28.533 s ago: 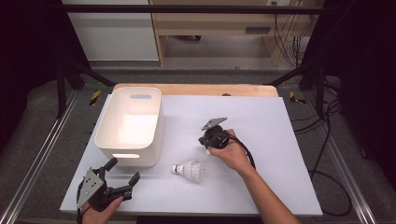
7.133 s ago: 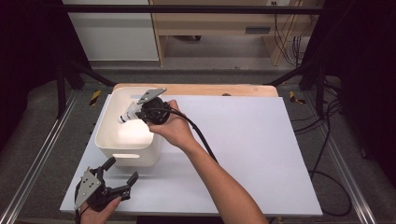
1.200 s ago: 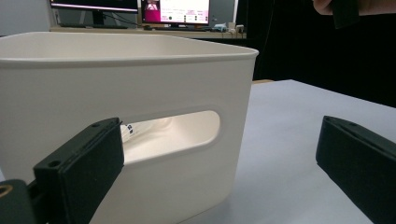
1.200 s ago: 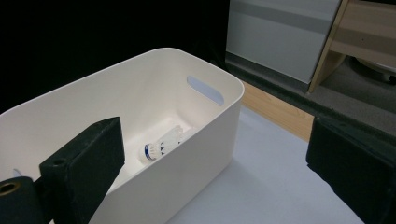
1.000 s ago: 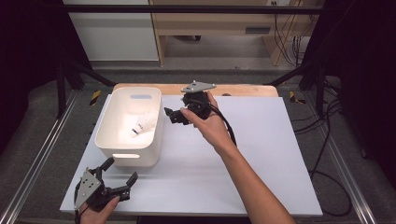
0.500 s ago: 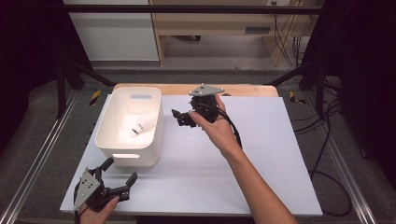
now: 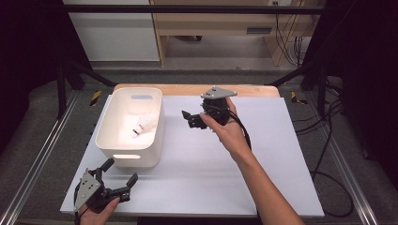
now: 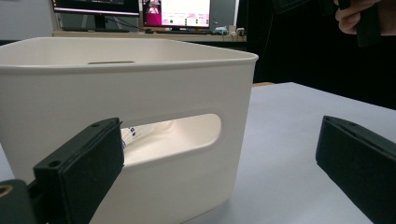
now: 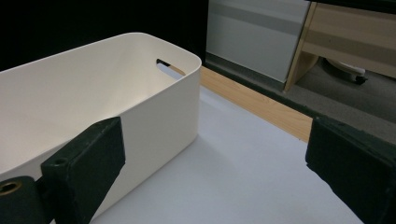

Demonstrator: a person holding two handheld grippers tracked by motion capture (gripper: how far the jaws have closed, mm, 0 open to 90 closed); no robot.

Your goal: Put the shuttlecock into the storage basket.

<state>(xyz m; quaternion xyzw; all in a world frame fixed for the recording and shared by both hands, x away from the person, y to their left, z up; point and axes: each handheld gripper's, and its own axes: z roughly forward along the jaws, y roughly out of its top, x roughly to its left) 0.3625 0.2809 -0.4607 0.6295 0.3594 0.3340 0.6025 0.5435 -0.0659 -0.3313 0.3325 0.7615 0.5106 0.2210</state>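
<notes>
A white shuttlecock (image 7: 141, 127) lies on the floor of the white plastic bin (image 7: 107, 140) at the table's left; part of it shows through the bin's handle slot (image 8: 129, 136) in the left gripper view. My right gripper (image 7: 189, 120) hangs open and holds nothing, a little above the table just right of the bin, jaws toward the bin (image 9: 154, 112). My left gripper (image 7: 119, 177) rests open at the table's front left corner, facing the bin's near wall (image 8: 140, 93).
The white table top (image 7: 263, 159) stretches wide to the right of the bin. A wooden strip (image 7: 187, 88) runs along its far edge. Metal rails (image 7: 28, 173) flank the table and cables (image 7: 328, 154) trail at the right.
My right gripper, open and holding nothing, has drawn back rightward from the bin's edge over the last second. Much earlier it carried the shuttlecock from the table into the bin. The left gripper has stayed put.
</notes>
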